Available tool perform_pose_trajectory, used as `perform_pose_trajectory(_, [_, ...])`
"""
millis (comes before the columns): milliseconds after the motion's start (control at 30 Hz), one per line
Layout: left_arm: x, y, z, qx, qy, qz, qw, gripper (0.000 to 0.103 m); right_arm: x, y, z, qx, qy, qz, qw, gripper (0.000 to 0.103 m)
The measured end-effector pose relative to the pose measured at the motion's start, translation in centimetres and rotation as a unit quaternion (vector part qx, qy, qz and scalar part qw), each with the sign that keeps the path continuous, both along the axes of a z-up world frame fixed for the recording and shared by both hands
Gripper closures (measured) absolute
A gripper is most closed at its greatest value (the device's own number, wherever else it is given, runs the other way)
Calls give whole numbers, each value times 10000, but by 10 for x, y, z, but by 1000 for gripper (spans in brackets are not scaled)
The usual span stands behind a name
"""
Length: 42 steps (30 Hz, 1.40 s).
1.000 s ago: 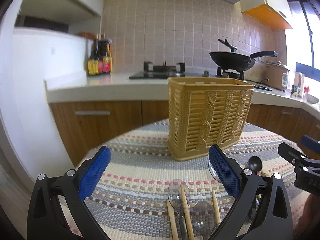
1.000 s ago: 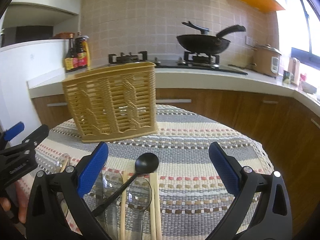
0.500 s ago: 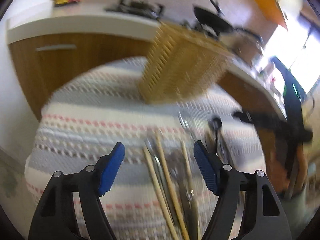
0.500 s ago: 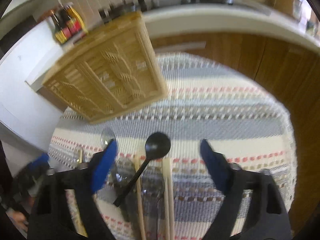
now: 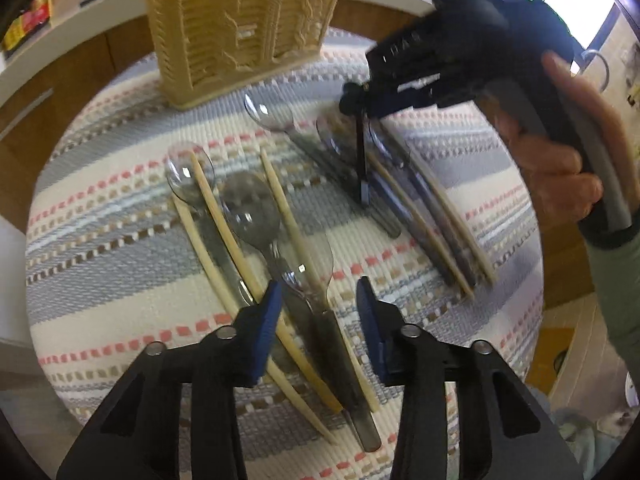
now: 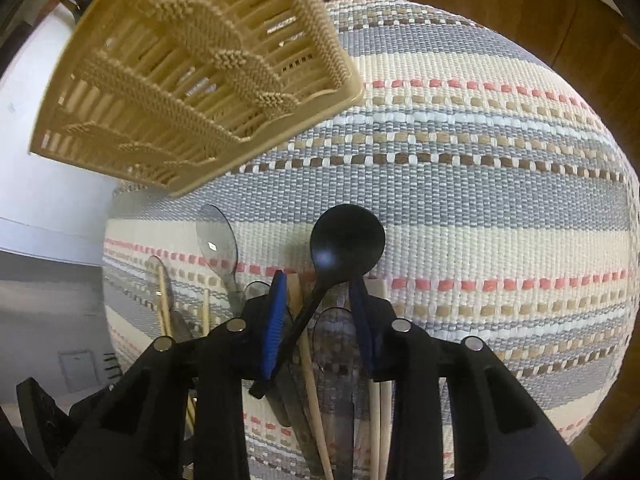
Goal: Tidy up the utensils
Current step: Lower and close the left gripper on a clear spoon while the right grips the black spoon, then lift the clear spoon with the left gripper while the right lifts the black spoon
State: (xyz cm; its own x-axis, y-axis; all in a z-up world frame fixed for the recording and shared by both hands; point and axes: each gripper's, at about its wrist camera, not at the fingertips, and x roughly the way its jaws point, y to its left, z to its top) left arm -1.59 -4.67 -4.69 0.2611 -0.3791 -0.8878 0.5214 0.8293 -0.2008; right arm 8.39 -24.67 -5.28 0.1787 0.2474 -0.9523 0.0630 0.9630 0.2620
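A tan slatted utensil basket (image 5: 240,24) stands at the far side of a round table with a striped woven cloth (image 5: 100,216); it also shows in the right wrist view (image 6: 192,80). Clear plastic spoons (image 5: 252,208) and wooden chopsticks (image 5: 224,228) lie in two groups. My left gripper (image 5: 316,312) is open, low over the near group, its jaws either side of spoon handles. My right gripper (image 6: 318,312) is partly closed around the neck of a black spoon (image 6: 346,240), seen from the left view (image 5: 362,160); contact with the pads is unclear.
Wooden cabinet fronts (image 6: 500,4) ring the table's far side. A white counter edge (image 5: 60,36) and sauce bottles (image 5: 28,20) sit beyond the basket. The hand holding the right gripper (image 5: 552,160) fills the right of the left wrist view.
Both grippers have tilted down and dropped close over the utensils. Both jaws have narrowed. The right gripper now straddles the black spoon's neck.
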Motion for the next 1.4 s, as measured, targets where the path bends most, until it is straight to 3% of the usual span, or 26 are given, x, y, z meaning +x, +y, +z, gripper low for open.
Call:
perform_pose_trajectory(200, [0,-9,-6,108,50,-11,9999,71,0,15,-6,-369,-74,-43,9993,86])
perform_pose_trajectory(333, [0,-24,-8,425,84,-101,9990,71,-4,29,-9,-774,-169,172,9967,96])
perform_pose_trajectory(433, [-4,-32,-12,656,57,-127,9977,70,-9,45,-14,-873,-266,313,9953,98])
perform_pose_trajectory(467, [-5,-33,-13,718,11,-98,9974,72,-10,48,-16,-845,-282,337,9955,98])
perform_pose_trajectory(533, [-6,-35,-14,796,-52,-13,9968,89,-13,50,-17,-762,-328,364,9959,98])
perform_pose_trajectory(667, [-8,-27,-3,574,-141,159,9981,93,-18,24,-4,-524,-513,368,9966,98])
perform_pose_trajectory(967, [1,-1,18,-304,-118,445,9985,93,-48,9,46,56,-1590,554,9857,98])
perform_pose_trajectory(1233, [11,17,2,-636,262,594,9959,93,-48,-19,38,197,-1580,564,9856,98])
perform_pose_trajectory(1400, [13,29,-9,-727,385,741,9939,93,-46,-7,28,211,-1580,570,9856,98])
